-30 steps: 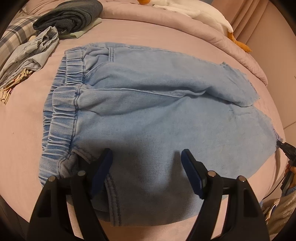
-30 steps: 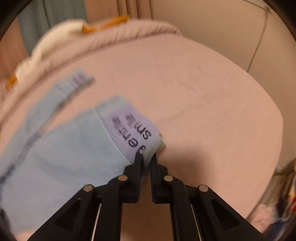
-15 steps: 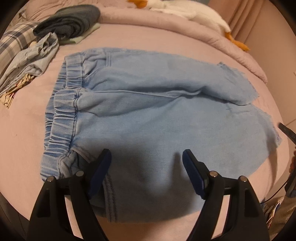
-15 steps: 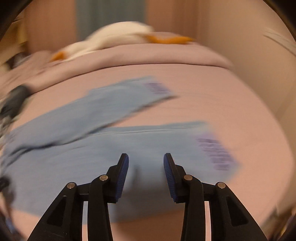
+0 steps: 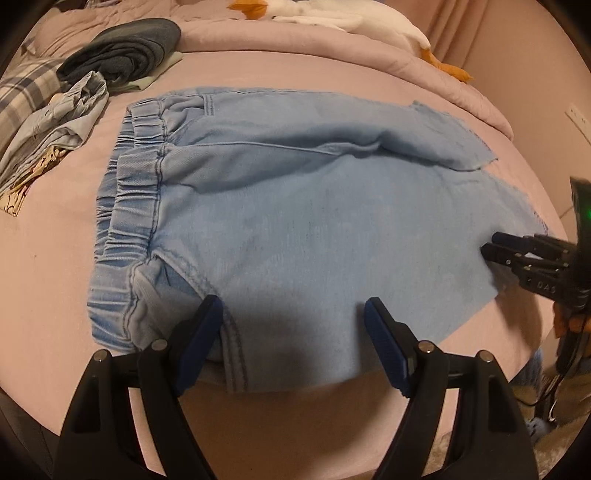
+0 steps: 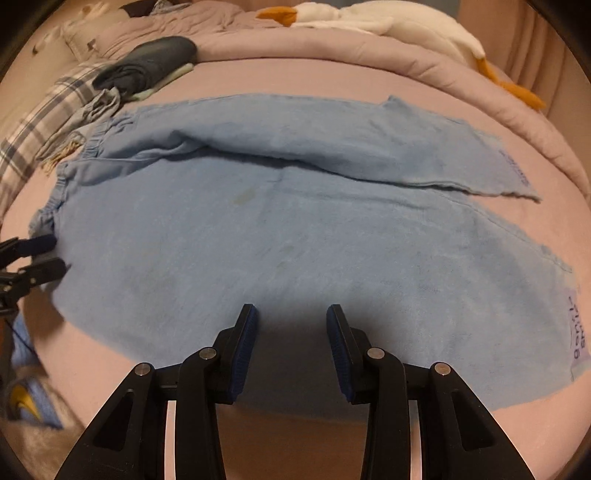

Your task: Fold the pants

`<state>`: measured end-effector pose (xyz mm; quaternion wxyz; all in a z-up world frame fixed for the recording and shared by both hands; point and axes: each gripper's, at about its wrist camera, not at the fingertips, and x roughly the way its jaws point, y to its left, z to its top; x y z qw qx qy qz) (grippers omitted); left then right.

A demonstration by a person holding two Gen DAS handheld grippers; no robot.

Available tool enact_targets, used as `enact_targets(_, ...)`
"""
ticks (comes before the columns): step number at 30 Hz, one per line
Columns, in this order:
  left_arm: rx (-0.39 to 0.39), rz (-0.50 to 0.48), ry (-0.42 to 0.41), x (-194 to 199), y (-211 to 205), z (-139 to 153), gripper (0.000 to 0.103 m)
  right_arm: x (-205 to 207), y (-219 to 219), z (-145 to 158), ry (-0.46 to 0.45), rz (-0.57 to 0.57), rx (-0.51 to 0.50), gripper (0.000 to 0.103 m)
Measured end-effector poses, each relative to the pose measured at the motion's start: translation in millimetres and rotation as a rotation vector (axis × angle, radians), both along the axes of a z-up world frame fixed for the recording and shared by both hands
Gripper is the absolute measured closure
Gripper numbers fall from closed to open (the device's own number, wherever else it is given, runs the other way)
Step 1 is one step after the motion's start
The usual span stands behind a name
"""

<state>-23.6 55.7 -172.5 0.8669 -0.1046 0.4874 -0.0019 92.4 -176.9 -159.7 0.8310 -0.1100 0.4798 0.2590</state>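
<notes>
I am looking down on a bed (image 5: pixel 303 70) with a pale pink sheet that fills nearly the whole left wrist view. At the upper left of that frame lies a heap of other clothes: a plaid cloth (image 5: pixel 22 96), a crumpled pale blue garment (image 5: pixel 62 122) and a rolled dark grey garment (image 5: pixel 122 51). Along the top edge runs a bunched pink duvet (image 5: pixel 369 55), with a white and orange plush toy (image 5: pixel 354 18) on it, and a beige wall (image 5: pixel 535 74) closes the upper right.

The light blue pants (image 5: pixel 314 229) lie flat across the middle of the sheet. Their long axis runs left to right in both views: the elastic waistband (image 5: pixel 125 206) is at the left and the leg hems point right, the far leg overlapping the near one. In the right wrist view a lilac printed label (image 6: pixel 578 339) sits at the near hem, at the right edge.

My left gripper (image 5: pixel 293 325) hangs at the near edge by the waistband, jaws spread wide, grasping nothing. My right gripper (image 6: pixel 291 325) hovers at the near leg's edge, jaws parted, likewise empty.
</notes>
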Motion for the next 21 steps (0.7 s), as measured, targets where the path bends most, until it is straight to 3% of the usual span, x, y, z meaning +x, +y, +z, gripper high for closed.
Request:
enact_targets(4,-0.025,0.009,-0.006,-3,5,-1,0.023,-4,-8,11,0.003,-0.023,0.014,0.065)
enact_targets(11,-0.132,0.035,-0.042,-13,14,7,0.023,-11,29,25,-0.049,0.043,0.066,0.065)
enact_targets(21,-0.27,0.054,-0.088,-25,30,18,0.023,-25,89,3,0.058,0.233,0.048,0.065)
